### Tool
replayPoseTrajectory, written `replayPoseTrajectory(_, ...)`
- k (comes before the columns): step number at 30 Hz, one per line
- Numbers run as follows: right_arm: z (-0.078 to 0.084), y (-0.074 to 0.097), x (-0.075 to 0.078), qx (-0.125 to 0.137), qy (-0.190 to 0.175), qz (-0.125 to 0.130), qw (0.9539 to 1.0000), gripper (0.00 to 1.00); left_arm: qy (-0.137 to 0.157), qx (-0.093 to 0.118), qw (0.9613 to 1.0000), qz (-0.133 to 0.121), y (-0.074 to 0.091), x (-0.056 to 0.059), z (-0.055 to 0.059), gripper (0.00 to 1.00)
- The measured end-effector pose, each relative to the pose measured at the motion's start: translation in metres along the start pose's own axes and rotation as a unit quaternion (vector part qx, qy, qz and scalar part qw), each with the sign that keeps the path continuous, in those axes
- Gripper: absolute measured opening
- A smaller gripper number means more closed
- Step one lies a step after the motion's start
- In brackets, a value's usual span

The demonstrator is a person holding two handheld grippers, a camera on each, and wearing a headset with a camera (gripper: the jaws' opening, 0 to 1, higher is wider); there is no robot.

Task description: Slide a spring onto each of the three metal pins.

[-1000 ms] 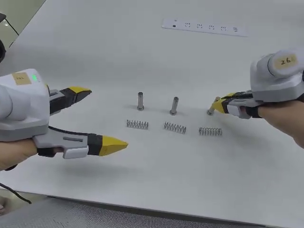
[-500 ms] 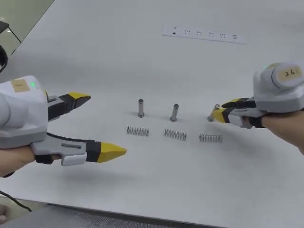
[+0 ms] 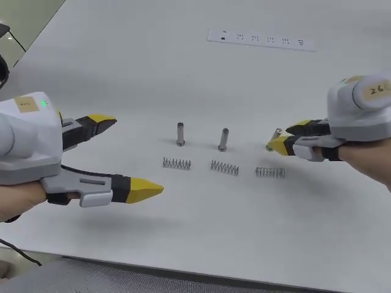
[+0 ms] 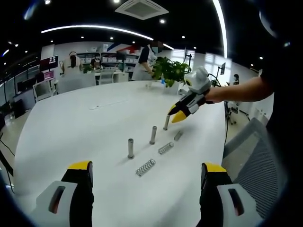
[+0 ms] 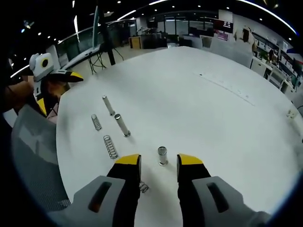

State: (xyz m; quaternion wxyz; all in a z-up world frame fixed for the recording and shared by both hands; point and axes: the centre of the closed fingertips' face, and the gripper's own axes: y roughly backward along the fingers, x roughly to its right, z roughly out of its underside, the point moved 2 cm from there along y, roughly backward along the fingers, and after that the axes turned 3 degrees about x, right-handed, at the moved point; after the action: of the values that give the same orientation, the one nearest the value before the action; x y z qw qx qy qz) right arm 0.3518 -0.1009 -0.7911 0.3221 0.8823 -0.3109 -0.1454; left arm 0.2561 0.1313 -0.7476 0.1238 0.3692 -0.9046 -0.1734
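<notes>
Three pins (image 3: 223, 139) are standing upright in a row on table (image 3: 122, 61), w/ three springs (image 3: 225, 167) lying flat just in front, one per pin, none on yet. R gripper (image 3: 282, 137) is hovering part open, tips flanking end pin (image 5: 162, 155), not clamping. L gripper (image 3: 137, 154) is hanging wide open, well apart.

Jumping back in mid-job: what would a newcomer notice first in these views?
Three metal pins stand upright in a row on the white table, each with a spring lying loose in front of it, as at the middle pin and middle spring. The right tool has its open jaws either side of the rightmost pin. The left tool hovers wide open at the left.
</notes>
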Motion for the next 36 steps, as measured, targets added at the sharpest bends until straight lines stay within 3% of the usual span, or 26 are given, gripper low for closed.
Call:
replayPoseTrajectory(13,0.000,0.010,-0.004,-0.001,0.022,-0.016,0.9996,0.30,0.007,0.005,1.0000,-0.005,0.002,-0.002,0.000,0.92)
replayPoseTrajectory(23,0.007,0.015,-0.012,-0.030,0.079,-0.034,0.9959,0.29,0.008,0.004,0.9999,-0.009,0.004,-0.003,0.000,0.92)
replayPoseTrajectory(36,0.017,0.016,-0.025,-0.048,0.104,-0.059,0.9916,0.28,0.008,0.004,0.9999,-0.009,0.004,-0.002,0.001,0.92)
